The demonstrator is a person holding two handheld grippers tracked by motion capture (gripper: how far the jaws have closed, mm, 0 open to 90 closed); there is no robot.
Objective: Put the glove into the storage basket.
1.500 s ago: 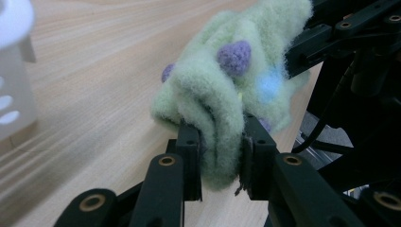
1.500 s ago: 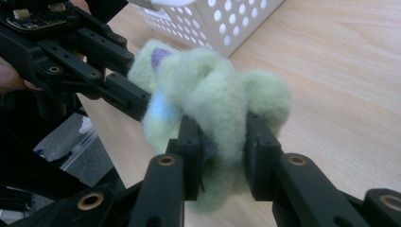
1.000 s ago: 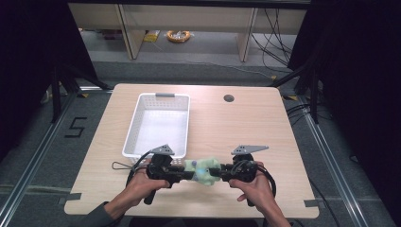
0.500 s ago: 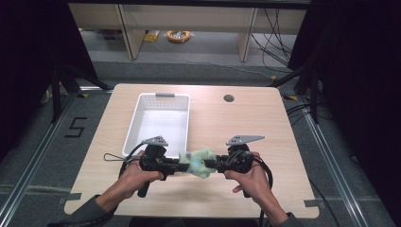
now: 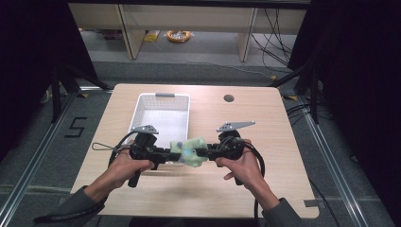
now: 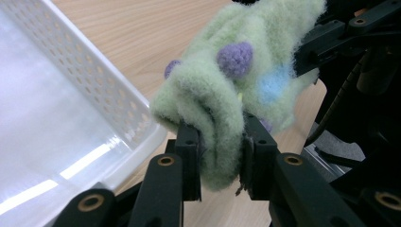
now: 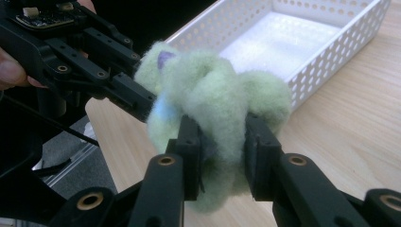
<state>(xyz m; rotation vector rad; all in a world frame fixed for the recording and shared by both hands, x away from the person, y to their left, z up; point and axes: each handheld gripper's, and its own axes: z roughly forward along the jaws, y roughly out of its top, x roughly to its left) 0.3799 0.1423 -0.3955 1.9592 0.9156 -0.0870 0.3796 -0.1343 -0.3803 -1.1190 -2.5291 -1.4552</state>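
While both grippers clamp the fuzzy green sock (image 5: 189, 152) above the table's near edge, beside the white basket (image 5: 163, 98), I note a risk: left gripper (image 6: 220, 161) and right gripper (image 7: 221, 156) pinch only soft folds, which may slip.

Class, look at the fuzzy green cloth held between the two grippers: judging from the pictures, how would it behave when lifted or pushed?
The green cloth is probably floppy: it bunches and folds where the left gripper pinches it. It seems light, hanging between that and the right gripper without sagging far. Its fleecy nap likely resists slipping, and it should not roll.
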